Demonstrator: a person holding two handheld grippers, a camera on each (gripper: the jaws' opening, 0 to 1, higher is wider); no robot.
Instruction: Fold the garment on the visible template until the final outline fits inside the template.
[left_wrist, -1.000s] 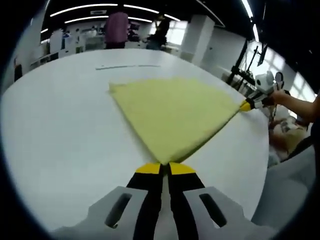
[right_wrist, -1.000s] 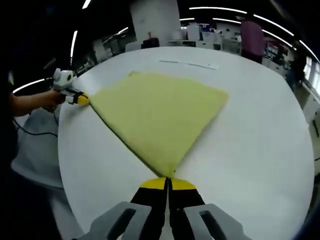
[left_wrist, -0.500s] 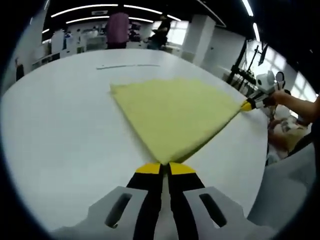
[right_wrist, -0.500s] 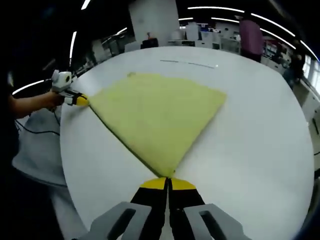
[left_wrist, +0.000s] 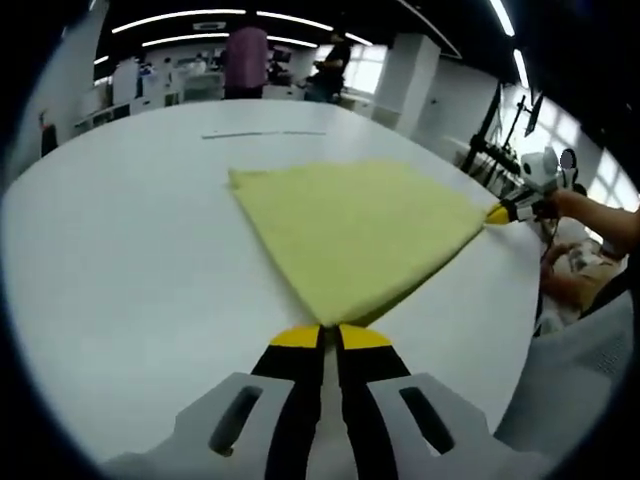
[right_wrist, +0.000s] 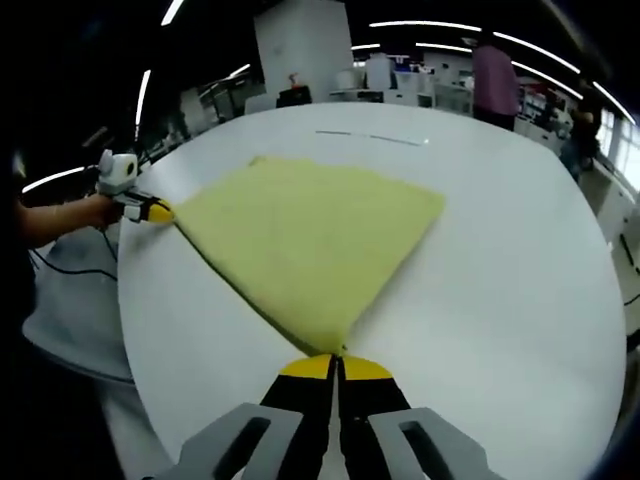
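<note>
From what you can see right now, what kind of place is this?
Probably a large open-plan lab or office. A yellow cloth lies on a big white table, long ceiling light strips run overhead, and people stand among desks and equipment in the background.

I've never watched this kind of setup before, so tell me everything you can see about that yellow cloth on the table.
The yellow cloth is a pale yellow-green piece with a soft, slightly fuzzy look and no visible print. It lies spread flat on the white table, with straight edges. Two of its corners are pinched: the left gripper is shut on one and the right gripper on another. A third, free corner lies farther up the table, and the near edge between the grippers looks pulled fairly straight.
</note>
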